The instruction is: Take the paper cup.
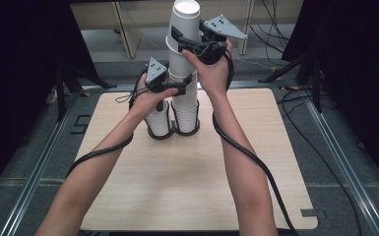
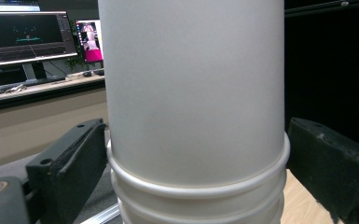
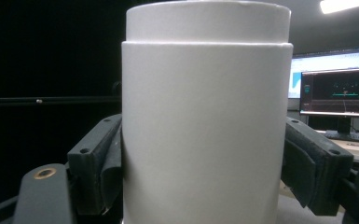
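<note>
Two forearms come in from the near edge of the light wooden tabletop (image 1: pixel 128 196), each with a black cable along it. Farther in, toward the far side of the tabletop, two stacks of white paper cups stand side by side in a dark double holder (image 1: pixel 173 132). The short stack (image 1: pixel 158 119) is on the left and the tall stack (image 1: pixel 186 101) is on the right.

The left gripper (image 1: pixel 176 90) is at the upper part of the tall stack. In the left gripper view its jaws stand on both sides of the cup wall, just above the rolled rims; the left jaw is close to the wall, but I cannot tell if they press it.

Higher and farther, the right gripper (image 1: pixel 189 43) is clenched on the upper cups (image 1: pixel 185 34), which lean a little to the left. In the right gripper view both jaws touch the white wall. Monitors (image 3: pixel 338 84) are behind.
</note>
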Motion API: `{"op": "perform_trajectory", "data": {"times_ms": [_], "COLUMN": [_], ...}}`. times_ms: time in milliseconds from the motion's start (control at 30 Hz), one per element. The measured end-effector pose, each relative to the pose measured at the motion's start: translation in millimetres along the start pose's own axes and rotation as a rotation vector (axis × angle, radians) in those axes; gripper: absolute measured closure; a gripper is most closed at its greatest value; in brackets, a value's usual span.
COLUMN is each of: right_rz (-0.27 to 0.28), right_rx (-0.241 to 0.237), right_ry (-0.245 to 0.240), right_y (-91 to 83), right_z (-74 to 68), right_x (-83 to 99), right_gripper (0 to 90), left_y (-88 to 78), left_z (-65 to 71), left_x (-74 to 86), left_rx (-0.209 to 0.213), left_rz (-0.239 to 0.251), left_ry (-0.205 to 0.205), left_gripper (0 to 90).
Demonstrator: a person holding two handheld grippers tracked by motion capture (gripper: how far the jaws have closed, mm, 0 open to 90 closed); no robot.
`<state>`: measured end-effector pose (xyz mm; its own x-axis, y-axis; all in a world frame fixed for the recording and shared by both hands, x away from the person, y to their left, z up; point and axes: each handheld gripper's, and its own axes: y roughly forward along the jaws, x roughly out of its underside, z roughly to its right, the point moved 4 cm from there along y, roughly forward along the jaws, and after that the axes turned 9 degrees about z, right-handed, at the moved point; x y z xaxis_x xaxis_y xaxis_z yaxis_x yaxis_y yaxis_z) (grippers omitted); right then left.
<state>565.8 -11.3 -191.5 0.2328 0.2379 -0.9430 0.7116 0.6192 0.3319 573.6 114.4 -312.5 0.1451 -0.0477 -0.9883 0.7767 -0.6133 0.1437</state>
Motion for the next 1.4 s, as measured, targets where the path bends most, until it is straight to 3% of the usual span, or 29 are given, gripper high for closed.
{"op": "perform_trajectory", "data": {"times_ms": [800, 1033, 1333, 1400], "right_rz": [0.095, 0.099, 0.110, 0.113], "right_rx": [0.000, 0.001, 0.004, 0.003], "right_ry": [-0.001, -0.007, -0.004, -0.016], "right_y": [-15.5, -21.4, -32.0, -34.2], "right_z": [-6.2, -8.8, -9.7, -9.3], "right_x": [-21.1, -22.6, -23.4, -23.0], "right_gripper": [22.2, 22.2, 22.2, 22.2], "left_y": [-0.5, -2.3, -9.8, -13.2], "left_z": [0.6, 3.4, 7.8, 6.3], "left_x": [-1.2, -3.0, -10.7, -13.0], "left_rx": [0.007, 0.011, 0.005, 0.004], "left_rz": [0.007, 0.017, 0.028, 0.023], "left_ry": [0.012, 0.006, 0.034, 0.079], "left_gripper": [6.0, 0.0, 0.0, 0.0]}}
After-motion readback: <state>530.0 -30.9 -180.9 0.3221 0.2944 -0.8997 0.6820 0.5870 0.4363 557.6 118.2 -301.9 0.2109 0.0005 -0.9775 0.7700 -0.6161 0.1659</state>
